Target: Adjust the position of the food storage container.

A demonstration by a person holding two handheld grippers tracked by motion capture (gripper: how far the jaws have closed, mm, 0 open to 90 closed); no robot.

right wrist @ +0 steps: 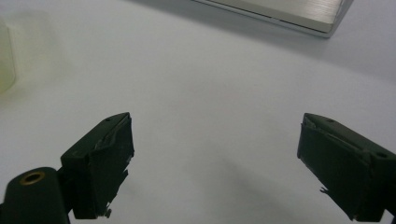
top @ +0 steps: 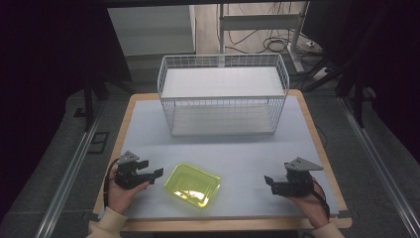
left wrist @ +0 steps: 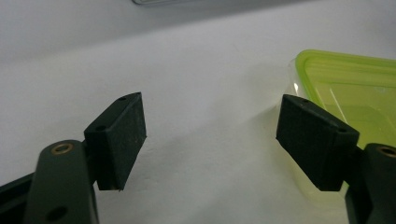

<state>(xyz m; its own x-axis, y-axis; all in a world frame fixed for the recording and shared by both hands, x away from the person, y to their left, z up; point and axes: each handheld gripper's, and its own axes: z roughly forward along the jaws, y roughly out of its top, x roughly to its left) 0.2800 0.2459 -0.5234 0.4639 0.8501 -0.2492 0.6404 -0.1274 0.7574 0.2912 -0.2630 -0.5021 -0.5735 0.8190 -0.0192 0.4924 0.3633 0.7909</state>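
A translucent yellow-green plastic tray (top: 192,185) lies empty on the white table top near the front edge, between my two grippers. My left gripper (top: 151,168) rests low at the tray's left side, open, jaws pointing right toward it. In the left gripper view the gripper (left wrist: 212,140) has its jaws wide apart, with the tray (left wrist: 355,93) just behind the right jaw. My right gripper (top: 268,182) sits at the front right, open, pointing left toward the tray with a stretch of table between. In the right gripper view the gripper (right wrist: 219,168) holds nothing.
A white wire basket shelf (top: 223,94) with two levels stands at the back middle of the table. Its base edge (right wrist: 289,16) shows at the top of the right gripper view. The table's wooden rim (top: 317,134) runs round the white surface; cables lie on the floor behind.
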